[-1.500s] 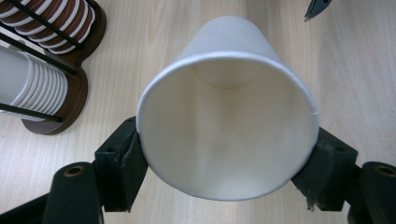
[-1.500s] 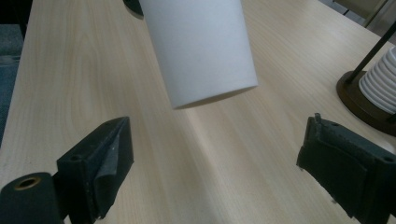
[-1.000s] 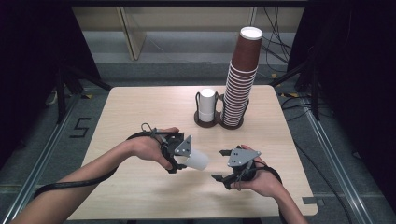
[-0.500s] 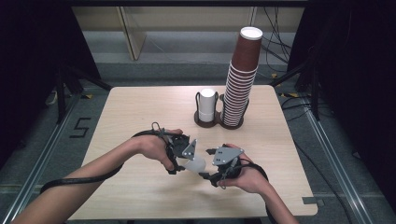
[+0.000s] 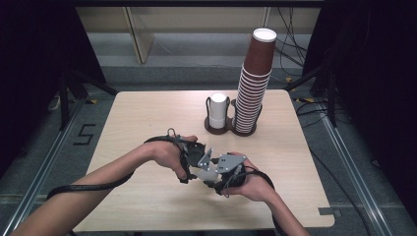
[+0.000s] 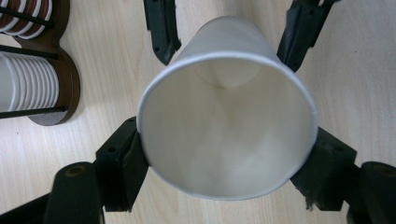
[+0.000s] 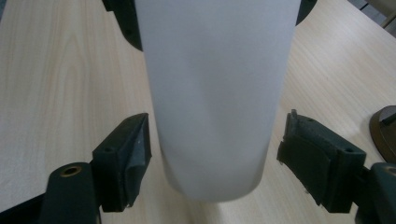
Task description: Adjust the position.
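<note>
Left gripper (image 6: 224, 154) pinches the white paper cup (image 6: 229, 126) near the cup rack (image 5: 231, 129); right gripper (image 7: 215, 158) straddles its base, spread; handover seemingly half-done.

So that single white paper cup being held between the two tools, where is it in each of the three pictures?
High view: the white cup lies low and centre, between the two hands.
Left gripper view: it sits in the middle, open mouth toward the camera, rim pinched by the left gripper.
Right gripper view: its closed base end runs down the centre, between the right gripper jaws, which stand apart from it.
Shared landmark: the dark wooden cup holder.
</note>
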The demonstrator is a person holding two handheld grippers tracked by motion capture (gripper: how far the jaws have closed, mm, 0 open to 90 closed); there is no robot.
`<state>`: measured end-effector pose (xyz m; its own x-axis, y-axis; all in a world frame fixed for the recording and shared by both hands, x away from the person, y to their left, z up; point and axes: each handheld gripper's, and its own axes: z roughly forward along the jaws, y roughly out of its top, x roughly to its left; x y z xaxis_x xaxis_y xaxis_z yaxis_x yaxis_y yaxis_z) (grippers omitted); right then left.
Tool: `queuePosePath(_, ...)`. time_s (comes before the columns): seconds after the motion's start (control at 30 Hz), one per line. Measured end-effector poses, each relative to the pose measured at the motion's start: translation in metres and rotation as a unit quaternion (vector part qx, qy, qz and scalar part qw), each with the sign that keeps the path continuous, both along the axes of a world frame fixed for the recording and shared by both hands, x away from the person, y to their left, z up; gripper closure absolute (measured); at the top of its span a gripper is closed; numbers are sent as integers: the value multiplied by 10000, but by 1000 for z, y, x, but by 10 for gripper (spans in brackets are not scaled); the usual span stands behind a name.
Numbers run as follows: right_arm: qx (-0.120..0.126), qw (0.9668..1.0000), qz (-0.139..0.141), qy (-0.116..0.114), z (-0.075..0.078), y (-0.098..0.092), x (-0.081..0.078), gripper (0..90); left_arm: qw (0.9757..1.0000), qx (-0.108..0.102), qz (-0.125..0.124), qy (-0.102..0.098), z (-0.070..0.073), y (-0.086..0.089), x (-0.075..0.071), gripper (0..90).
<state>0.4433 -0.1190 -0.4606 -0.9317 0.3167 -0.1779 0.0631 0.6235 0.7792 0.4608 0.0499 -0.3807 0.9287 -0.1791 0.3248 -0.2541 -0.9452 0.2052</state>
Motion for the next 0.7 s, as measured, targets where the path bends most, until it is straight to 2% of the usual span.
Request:
queuePosePath(0.03,14,10000,13,-3,0,1,1,270,10000,-72,47,23,0,-1,-2,270)
queuePosePath(0.07,28,9999,31,-100,1,1,1,273,10000,-72,47,23,0,-1,-2,271)
queuePosePath(0.1,28,9999,31,-100,1,1,1,273,9999,-70,57,48,0,-1,-3,271)
queuePosePath(0.13,49,10000,63,9,0,2,0,275,9999,-70,59,47,0,-1,-3,271)
queuePosePath(0.2,47,9999,70,-76,0,3,0,296,9999,-94,70,62,1,-2,-4,271)
queuePosePath(0.33,98,9999,44,2,-2,3,-1,344,9999,-105,29,36,0,-3,-4,271)
queuePosePath(0.43,84,9998,113,-129,-3,2,0,351,9998,-171,56,76,-1,-2,-4,271)
queuePosePath(0.47,123,9999,6,64,-3,1,-3,352,9997,-213,51,90,-2,-1,-4,270)
queuePosePath(0.5,113,9998,119,-84,-4,1,-1,353,9997,-239,15,74,-1,-1,-3,266)
queuePosePath(0.53,140,9999,43,7,-4,0,-4,353,9996,-291,-26,69,-1,0,-2,257)
queuePosePath(0.57,166,9995,156,-217,-3,0,-2,351,9994,-336,-52,98,-1,0,-1,210)
queuePosePath(0.6,166,9995,156,-217,-3,0,-2,351,9991,-395,-77,88,-1,1,-1,210)
queuePosePath(0.63,177,9997,103,-160,-3,-1,-5,351,9983,-577,-26,65,0,3,0,122)
queuePosePath(0.67,177,9997,103,-160,-3,-1,-5,351,9983,-577,-26,65,0,3,0,104)
queuePosePath(0.7,182,9995,147,-213,-3,-2,-5,351,9976,-685,0,103,-1,5,0,104)
